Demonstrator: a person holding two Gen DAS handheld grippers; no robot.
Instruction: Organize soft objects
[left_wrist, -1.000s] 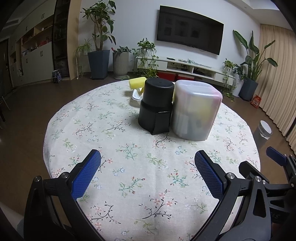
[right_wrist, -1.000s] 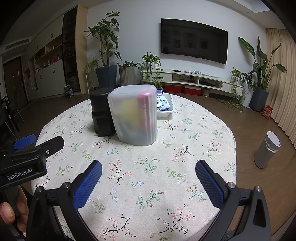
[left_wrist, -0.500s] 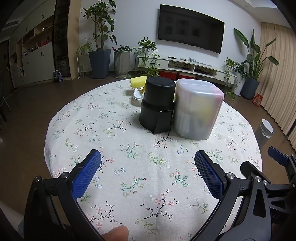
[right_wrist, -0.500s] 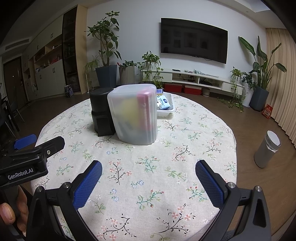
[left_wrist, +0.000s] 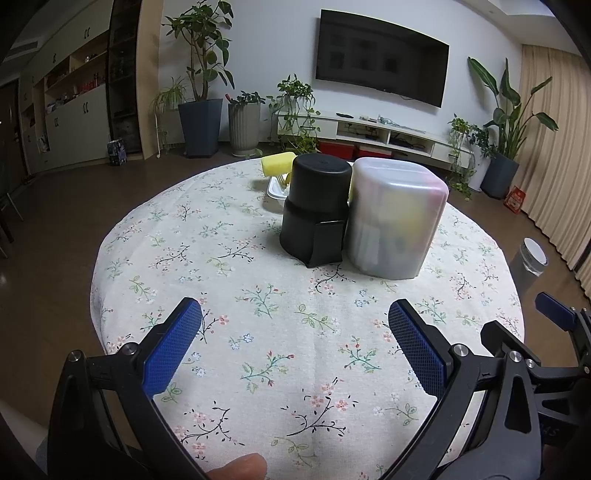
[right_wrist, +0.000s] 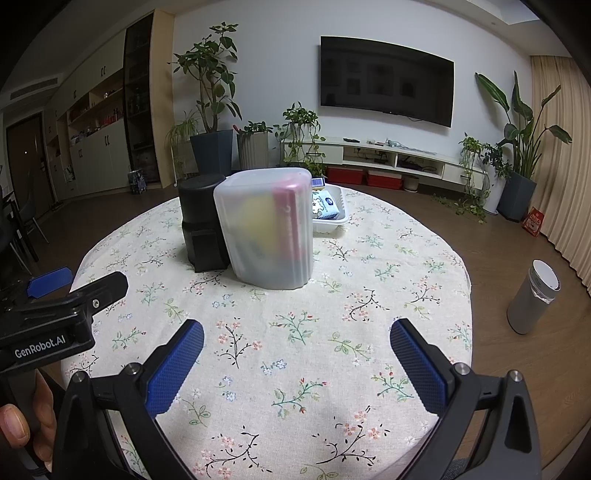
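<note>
Left wrist view: the left gripper (left_wrist: 294, 345) is spread wide and holds nothing, poised over the near part of the round table (left_wrist: 207, 236). The right gripper (right_wrist: 296, 363) is likewise spread wide and empty. Compared with one second ago, neither gripper has changed its opening, and the containers have not shifted; the left view has tilted slightly, and a fingertip (left_wrist: 236, 466) has entered its lower edge.

Beyond the grippers, a black container (left_wrist: 314, 210) and a translucent lidded bin (left_wrist: 395, 218) stand touching at table centre. Yellow and pink items show faintly through the bin wall. Behind them sits a white tray (right_wrist: 334, 212) holding a blue-and-white packet (right_wrist: 325, 205); a yellow sponge (left_wrist: 277, 164) shows near the tray's left end.

Judgement: no task progress in this interval. Some soft objects are in the bin; others lie in the tray.
</note>
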